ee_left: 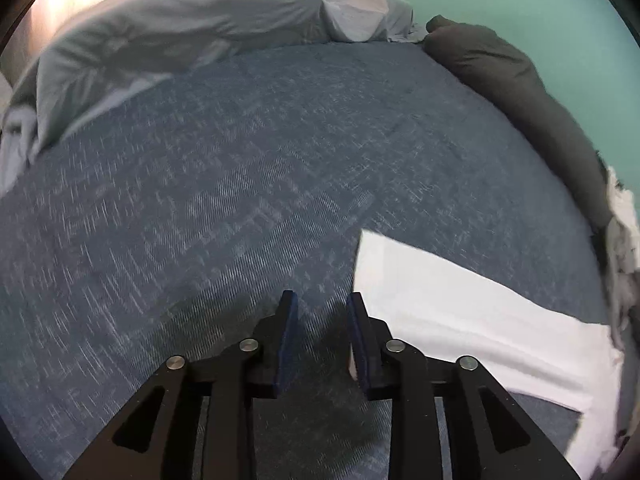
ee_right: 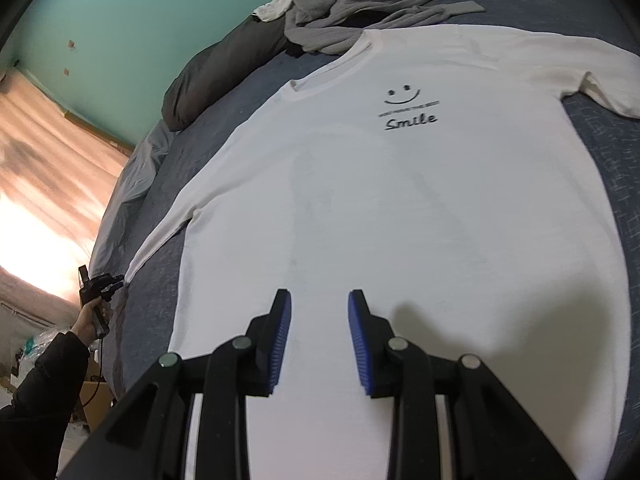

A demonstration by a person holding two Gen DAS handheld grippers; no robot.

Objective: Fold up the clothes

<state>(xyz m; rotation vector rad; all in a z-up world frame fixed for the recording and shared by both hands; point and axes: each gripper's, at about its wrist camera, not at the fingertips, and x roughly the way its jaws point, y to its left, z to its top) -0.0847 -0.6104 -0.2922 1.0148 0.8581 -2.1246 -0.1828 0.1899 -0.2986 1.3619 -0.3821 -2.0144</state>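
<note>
A blue bed point(ee_right: 616, 184) stands against a green wall point(ee_right: 132, 40). Your white shirt point(ee_right: 400, 208) lies flat on it, print up. Your right gripper point(ee_right: 319, 300) hovers over its hem, jaws apart and empty. Your left gripper point(ee_left: 322, 300), also parted and empty, sits beside a sleeve point(ee_left: 460, 300). Only the right view shows your left hand point(ee_right: 90, 320) and grey clothes point(ee_right: 352, 4) heaped beyond the collar.

open bedspread point(ee_left: 224, 184) lies clear ahead of the left tool point(ee_left: 322, 300); rumpled grey duvet point(ee_left: 160, 28) bounds its far edge, a dark pillow point(ee_left: 512, 80) the wall side; a grey garment heap point(ee_right: 352, 4) crowds the t-shirt point(ee_right: 400, 208) collar.
</note>
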